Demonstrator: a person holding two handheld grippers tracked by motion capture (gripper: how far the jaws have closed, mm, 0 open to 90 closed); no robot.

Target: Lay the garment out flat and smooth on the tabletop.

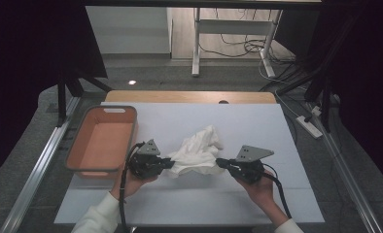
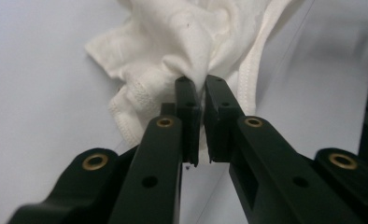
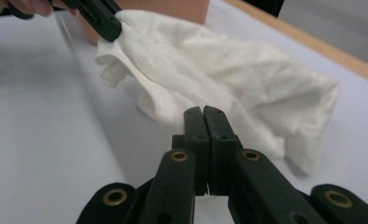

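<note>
High view: I have the left claw (image 1: 170, 163) and right claw (image 1: 220, 162) each clamped on the crumpled white cotton cloth (image 1: 198, 149), so I should lift evenly, keeping it taut.

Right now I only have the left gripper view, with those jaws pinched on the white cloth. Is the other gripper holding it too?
Observer: It looks so. The right gripper is shut, with its tips at the opposite edge of the white cloth.
Operator: Any container nearby?
Observer: Yes, an orange bin stands on the table just left of the left gripper, and it looks empty.
Operator: Is the cloth spread flat?
Observer: No, it's a crumpled heap between the two grippers.
</note>
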